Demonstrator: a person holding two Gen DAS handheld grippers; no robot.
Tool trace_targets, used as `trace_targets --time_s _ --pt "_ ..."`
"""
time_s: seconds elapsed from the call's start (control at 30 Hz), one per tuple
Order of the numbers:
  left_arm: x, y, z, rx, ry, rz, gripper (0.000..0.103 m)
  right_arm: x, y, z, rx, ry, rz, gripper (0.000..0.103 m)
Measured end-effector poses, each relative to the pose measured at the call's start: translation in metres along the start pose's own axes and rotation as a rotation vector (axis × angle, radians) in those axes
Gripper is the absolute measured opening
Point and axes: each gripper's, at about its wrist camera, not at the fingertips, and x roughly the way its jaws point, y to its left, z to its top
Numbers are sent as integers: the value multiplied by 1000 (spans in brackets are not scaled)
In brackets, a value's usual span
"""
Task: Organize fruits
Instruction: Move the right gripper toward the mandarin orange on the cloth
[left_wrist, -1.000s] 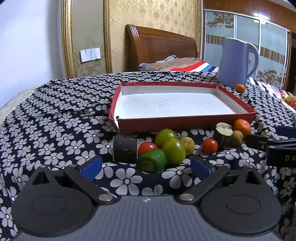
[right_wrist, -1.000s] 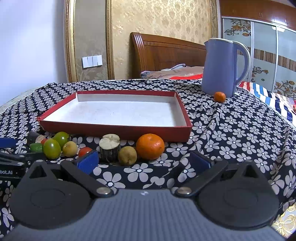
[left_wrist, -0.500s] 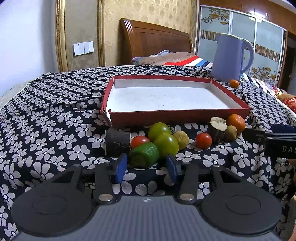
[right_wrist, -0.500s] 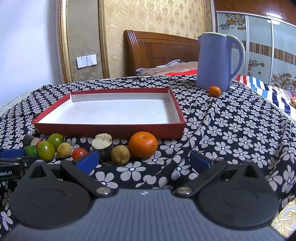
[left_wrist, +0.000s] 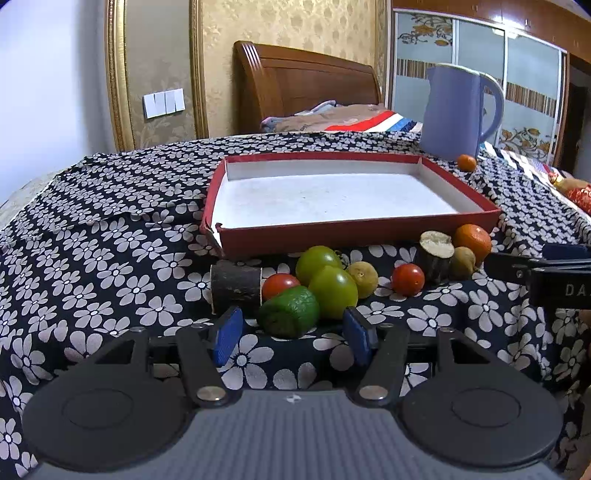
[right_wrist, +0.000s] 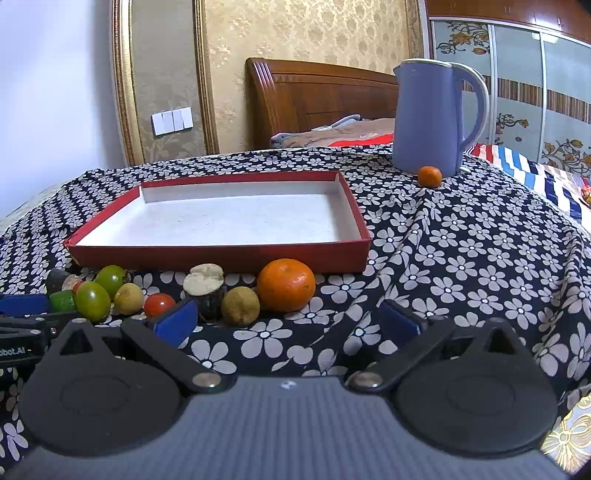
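Left claw (left_wrist: 293, 334), jaws opening, with nothing clamped, just short of the green fruit piece (left_wrist: 289, 312); right claw (right_wrist: 288, 323) apart near the orange (right_wrist: 286, 284); fruits line the table (right_wrist: 480, 266) before the red tray (left_wrist: 354, 233).

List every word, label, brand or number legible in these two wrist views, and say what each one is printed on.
"DA", cut off by the picture's edge: white letters on the right gripper body, seen in the left wrist view.
"bot.AI", its start cut off: white letters on the left gripper body, seen in the right wrist view.
No readable text on the red tray, blue jug or fruits.
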Motion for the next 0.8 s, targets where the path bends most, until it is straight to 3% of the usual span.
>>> trace_targets --time_s 0.1,0.23,0.53,0.7,0.8 --pt "1 3 0 -13 7 -10 60 0 2 -1 -7 4 6 103" --pt "-1 5 0 -22 1 -7 69 -1 4 0 -35 5 2 103" --pt "2 6 1 -13 0 5 70 -6 -12 -1 -33 9 -15 103" --pt "5 7 1 -26 8 -1 70 2 -6 3 -67 18 20 85" --pt "6 7 0 -26 10 -2 70 13 -8 11 -75 20 -3 82"
